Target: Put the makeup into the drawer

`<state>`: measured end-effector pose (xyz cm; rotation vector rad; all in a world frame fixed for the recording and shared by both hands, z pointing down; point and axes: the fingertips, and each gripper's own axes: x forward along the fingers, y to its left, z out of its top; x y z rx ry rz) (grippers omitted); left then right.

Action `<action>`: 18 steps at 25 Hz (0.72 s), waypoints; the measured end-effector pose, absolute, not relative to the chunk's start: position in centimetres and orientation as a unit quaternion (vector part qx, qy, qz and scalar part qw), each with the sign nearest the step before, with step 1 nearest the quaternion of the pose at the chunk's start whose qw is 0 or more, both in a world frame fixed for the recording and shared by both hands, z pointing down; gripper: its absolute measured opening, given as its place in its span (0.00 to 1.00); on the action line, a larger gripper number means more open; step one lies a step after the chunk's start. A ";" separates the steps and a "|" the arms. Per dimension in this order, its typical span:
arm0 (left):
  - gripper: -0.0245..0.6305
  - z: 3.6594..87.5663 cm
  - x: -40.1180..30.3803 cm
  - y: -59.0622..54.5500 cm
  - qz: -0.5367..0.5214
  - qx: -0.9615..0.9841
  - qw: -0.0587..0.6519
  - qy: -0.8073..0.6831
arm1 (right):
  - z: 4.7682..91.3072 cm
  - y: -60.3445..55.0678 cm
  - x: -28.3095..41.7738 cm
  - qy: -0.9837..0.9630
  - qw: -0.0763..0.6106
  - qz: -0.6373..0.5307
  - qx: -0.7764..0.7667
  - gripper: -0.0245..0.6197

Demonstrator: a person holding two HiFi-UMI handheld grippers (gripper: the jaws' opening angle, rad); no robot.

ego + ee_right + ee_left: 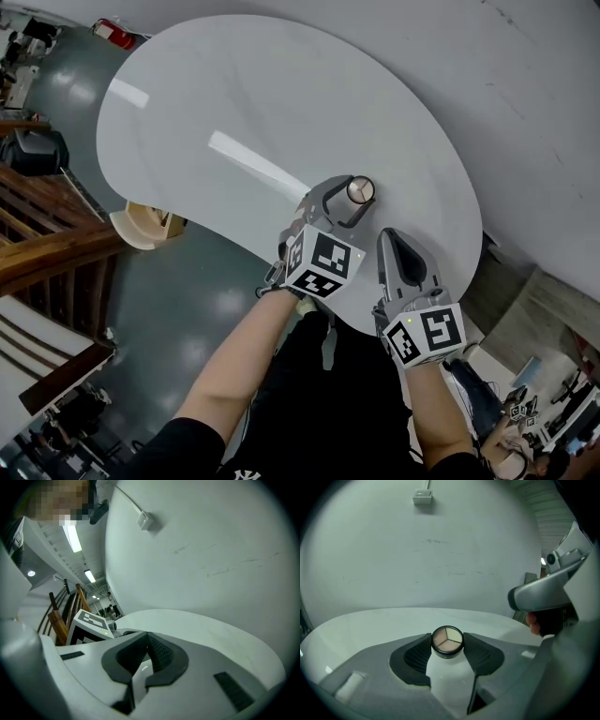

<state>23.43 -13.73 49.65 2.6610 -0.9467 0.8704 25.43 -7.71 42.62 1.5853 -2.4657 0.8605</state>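
The round, black-rimmed makeup compact point(447, 641), showing three beige shades, is sitting face-up at the frame's lower centre.

White oval counter point(234, 103), glossy, a bright strip of lamp light mirrored across its middle. Far side close against a pale wall point(525, 84); near side over grey floor point(187, 300). Close to the near edge, one small round compact point(361, 189), black-rimmed, three tan shades showing, pinched between the jaws of the left gripper point(360, 193). Cannot tell whether resting on the top or held just above it.
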 end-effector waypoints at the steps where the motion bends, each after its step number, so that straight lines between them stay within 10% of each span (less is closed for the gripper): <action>1: 0.37 49.2 22.8 -13.5 0.289 0.896 0.095 -0.323 | 42.3 -7.5 24.7 -0.810 0.043 0.279 0.515 0.06; 18: 0.37 41.6 6.7 -7.1 0.247 0.863 0.109 -0.426 | 36.2 -1.6 9.3 -0.869 0.060 0.233 0.433 0.06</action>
